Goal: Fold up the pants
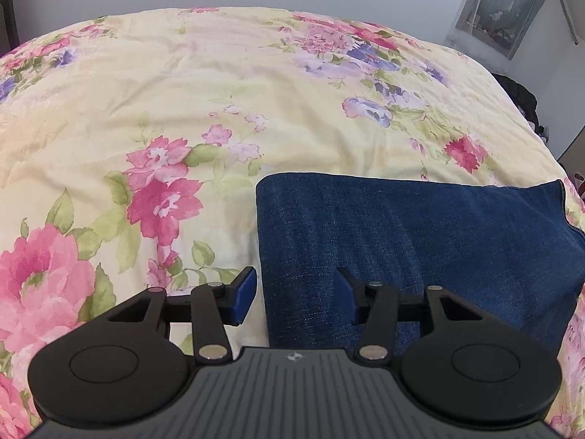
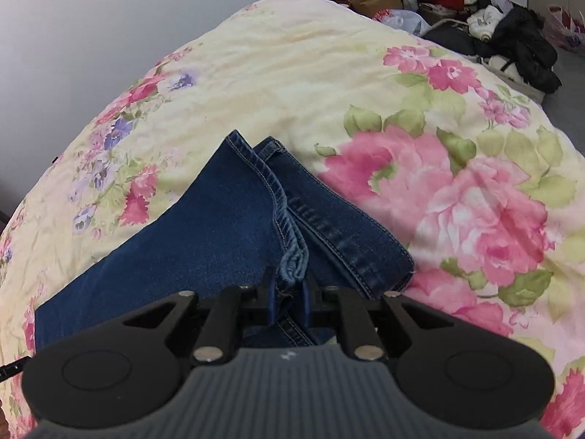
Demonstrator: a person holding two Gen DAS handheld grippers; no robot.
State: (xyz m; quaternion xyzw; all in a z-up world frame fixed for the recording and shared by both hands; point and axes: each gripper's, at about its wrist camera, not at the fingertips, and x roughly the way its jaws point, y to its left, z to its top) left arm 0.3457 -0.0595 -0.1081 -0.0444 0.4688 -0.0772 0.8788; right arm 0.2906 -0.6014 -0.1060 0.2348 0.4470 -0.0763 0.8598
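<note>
Dark blue denim pants lie folded on a flowered bedspread. In the left wrist view my left gripper stands open over the fold at the pants' left edge: its left finger is above the bedspread, its right finger above the denim. In the right wrist view the pants show their stitched seams and hems, spread out ahead. My right gripper is shut on a bunched seam edge of the pants, and the cloth puckers between its blue pads.
The pale yellow bedspread with pink and purple flowers covers the whole bed. A heap of clothes and bags lies beyond the bed's far right corner. A framed picture leans at the wall.
</note>
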